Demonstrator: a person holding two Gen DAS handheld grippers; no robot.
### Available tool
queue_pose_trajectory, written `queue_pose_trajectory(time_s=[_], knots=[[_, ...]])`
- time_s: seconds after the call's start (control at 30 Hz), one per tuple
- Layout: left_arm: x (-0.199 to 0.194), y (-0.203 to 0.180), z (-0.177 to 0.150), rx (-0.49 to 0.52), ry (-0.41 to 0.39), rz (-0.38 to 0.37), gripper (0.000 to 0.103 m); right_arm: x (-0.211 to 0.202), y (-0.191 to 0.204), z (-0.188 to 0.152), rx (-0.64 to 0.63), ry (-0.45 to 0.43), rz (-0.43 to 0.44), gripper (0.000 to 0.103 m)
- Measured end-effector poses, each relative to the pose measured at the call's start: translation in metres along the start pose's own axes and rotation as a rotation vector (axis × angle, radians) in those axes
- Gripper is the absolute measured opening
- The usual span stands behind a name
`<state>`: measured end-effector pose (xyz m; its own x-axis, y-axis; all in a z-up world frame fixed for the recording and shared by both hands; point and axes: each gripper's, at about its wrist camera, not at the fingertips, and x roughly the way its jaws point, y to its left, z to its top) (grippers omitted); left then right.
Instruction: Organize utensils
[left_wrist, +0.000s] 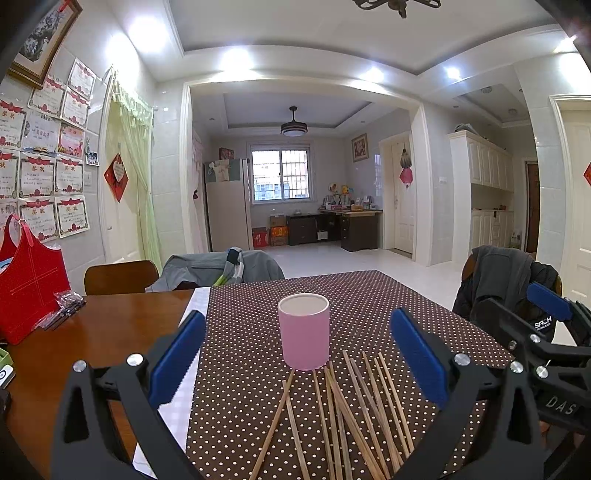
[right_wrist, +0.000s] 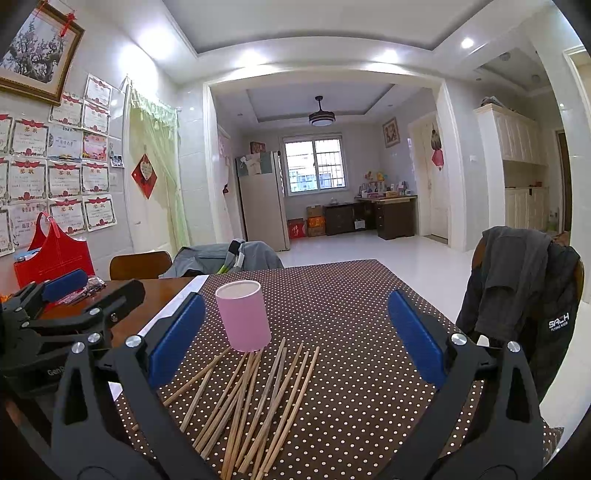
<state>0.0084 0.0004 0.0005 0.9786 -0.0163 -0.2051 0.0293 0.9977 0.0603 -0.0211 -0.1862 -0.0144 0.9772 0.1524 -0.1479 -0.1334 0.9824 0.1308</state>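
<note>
A loose scatter of thin, pale bamboo chopsticks (left_wrist: 347, 410) lies flat on the brown, white-dotted tablecloth (left_wrist: 251, 354), fanned out right under and between the blue-padded jaws of the left gripper (left_wrist: 299, 360). Just beyond their far tips, straight ahead of that gripper, stands an upright pink cylindrical cup (left_wrist: 303, 331) with a white inside; from here it looks empty, some of the sticks' tips reaching to its base.

The right gripper (right_wrist: 295, 341) hangs beside the left one, with the same chopsticks (right_wrist: 251, 402) below and slightly left of its centre and the cup (right_wrist: 243, 315) ahead to its left. Both grippers are spread wide and hold nothing.

So the sorting seems hardly begun: every stick I can see is on the cloth, none in the cup, and all are left to be picked up and stood inside.
</note>
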Motion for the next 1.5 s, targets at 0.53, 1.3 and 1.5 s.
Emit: queue_pose_trajectory(time_s=[0.53,1.3,1.5], knots=[[0.001,-0.002,0.0,0.002,0.007,0.0,0.098,-0.001,0.001,-0.001,0.007,0.009,0.002,0.097],[0.026,-0.001,-0.003,0.033,0.104,-0.049,0.098,0.017,-0.004,0.001,0.037,0.104,0.023,0.097],[0.037,0.002,-0.002,0.064,0.125,-0.065,0.098,0.023,-0.006,0.004,0.032,0.113,0.029,0.097]])
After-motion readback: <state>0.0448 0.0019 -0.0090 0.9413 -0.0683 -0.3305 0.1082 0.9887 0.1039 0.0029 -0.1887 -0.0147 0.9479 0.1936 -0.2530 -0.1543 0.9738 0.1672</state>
